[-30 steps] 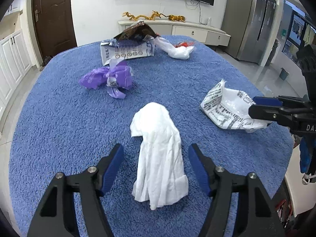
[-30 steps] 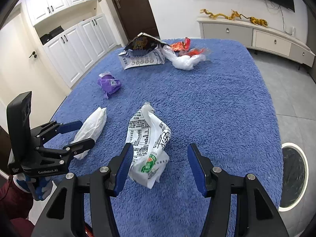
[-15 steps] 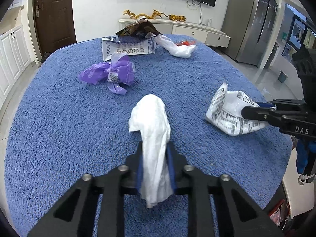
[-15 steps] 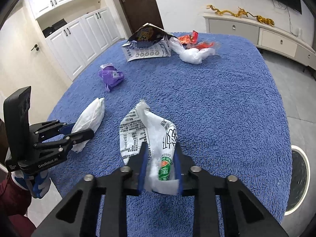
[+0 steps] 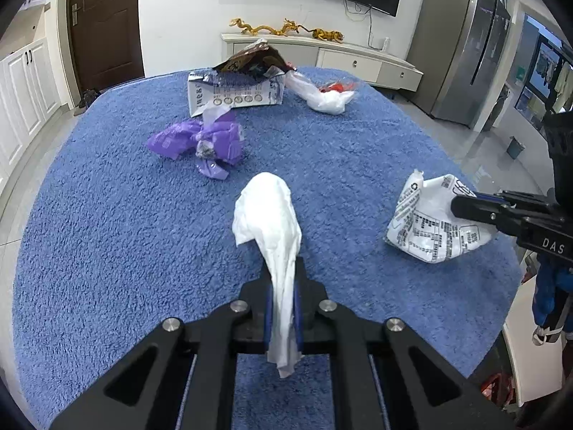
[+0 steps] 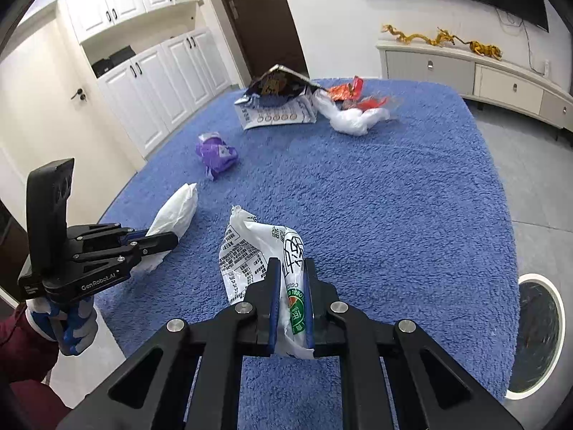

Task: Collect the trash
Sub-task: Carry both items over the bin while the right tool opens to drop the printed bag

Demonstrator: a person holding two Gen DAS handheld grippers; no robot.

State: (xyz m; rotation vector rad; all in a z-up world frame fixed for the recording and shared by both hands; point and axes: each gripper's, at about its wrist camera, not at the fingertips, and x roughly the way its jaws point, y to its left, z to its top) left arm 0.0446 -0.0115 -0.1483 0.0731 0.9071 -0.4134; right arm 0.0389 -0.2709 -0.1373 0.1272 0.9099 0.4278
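the white tissue (image 5: pixel 268 222) lies limp on the blue carpet (image 5: pixel 107 251), its near tail pinched between the blue pads of the left gripper (image 5: pixel 283 308), whose jaws are closing the last bit on it. it looks very light and soft, likely to drape and tear if tugged, so a bunched part gives the safest hold. just beside it to the right, the printed plastic bag (image 6: pixel 258 247) sits crumpled on the carpet, and the right gripper (image 6: pixel 292 304) is closing on its near end with the film between the pads. the film looks thin, slick and springy; gathered folds should grip better than a single layer. it carries dense black print, too small to read, and a green and red badge. the left gripper's side reads "genrobot.ai" and the right one's "das". farther off lie a purple wrapper (image 5: pixel 204 139), a torn snack bag (image 5: pixel 247 82) with a row of circles, and a white bag with red scraps (image 6: pixel 354 114). a round white bin (image 6: pixel 533 333) stands off the carpet's right edge.
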